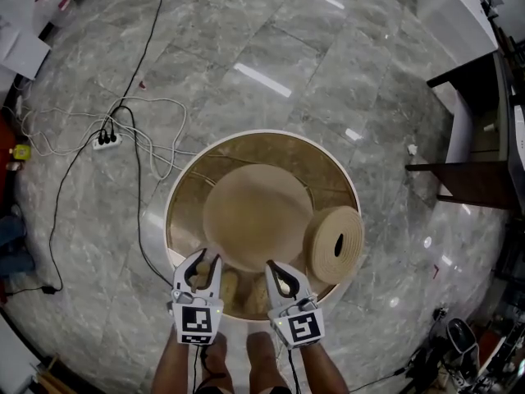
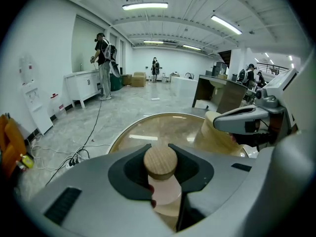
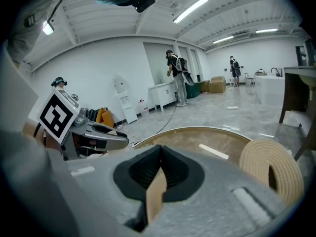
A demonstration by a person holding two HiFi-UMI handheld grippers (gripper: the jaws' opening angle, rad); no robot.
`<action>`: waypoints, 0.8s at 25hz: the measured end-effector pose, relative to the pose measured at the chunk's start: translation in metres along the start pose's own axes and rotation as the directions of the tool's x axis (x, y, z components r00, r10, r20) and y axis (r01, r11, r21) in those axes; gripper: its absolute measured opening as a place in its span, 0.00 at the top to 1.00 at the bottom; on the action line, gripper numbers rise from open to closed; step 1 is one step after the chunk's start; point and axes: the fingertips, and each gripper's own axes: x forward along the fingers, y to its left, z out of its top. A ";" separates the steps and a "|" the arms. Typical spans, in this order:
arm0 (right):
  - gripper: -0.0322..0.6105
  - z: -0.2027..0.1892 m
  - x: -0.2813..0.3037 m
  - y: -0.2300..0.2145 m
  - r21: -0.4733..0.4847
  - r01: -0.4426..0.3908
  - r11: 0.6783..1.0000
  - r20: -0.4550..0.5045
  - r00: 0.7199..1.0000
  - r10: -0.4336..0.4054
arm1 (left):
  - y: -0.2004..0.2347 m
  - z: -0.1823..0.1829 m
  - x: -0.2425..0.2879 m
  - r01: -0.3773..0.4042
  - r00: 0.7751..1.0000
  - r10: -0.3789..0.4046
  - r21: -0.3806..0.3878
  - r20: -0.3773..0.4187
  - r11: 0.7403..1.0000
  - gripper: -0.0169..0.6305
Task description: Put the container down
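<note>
Both tools are clenched on the tan round container (image 1: 254, 216) at its six-o'clock edge. The left tool (image 1: 205, 261) grips its wooden knob (image 2: 160, 162), and the right tool (image 1: 279, 271) grips its thin rim (image 3: 155, 194). The container sits over the middle of the round counter (image 1: 189, 199), and contact is unclear. Setting it down and letting go seem left to do.

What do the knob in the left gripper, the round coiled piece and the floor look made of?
The knob: pale unfinished wood; grain lines show on its round end. The coiled piece: looks like rope or straw wound in rings, matte tan; which fibre is unclear. The floor: polished grey stone tile, veined, with seams and light reflections.
</note>
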 end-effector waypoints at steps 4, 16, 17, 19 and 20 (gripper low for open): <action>0.95 -0.018 0.013 -0.002 -0.002 -0.009 1.000 -0.013 1.000 0.009 | 0.003 -0.019 0.017 -0.001 1.000 0.001 -0.004 -0.009 1.000 0.79; 0.95 -0.051 0.036 -0.014 0.008 -0.015 1.000 -0.035 0.999 0.015 | 0.002 -0.053 0.048 0.004 0.999 -0.003 0.012 -0.033 1.000 0.79; 0.95 -0.053 0.037 -0.014 0.010 -0.015 1.000 -0.036 0.999 0.015 | 0.002 -0.054 0.050 0.003 0.999 -0.002 0.014 -0.032 1.000 0.79; 0.95 -0.058 0.038 -0.016 0.017 -0.013 1.000 -0.041 0.999 0.014 | 0.002 -0.058 0.054 0.001 1.000 -0.001 0.015 -0.030 1.000 0.79; 0.95 -0.060 0.039 -0.016 0.019 -0.013 1.000 -0.043 0.999 0.014 | 0.001 -0.059 0.056 0.000 1.000 0.001 0.012 -0.030 1.000 0.79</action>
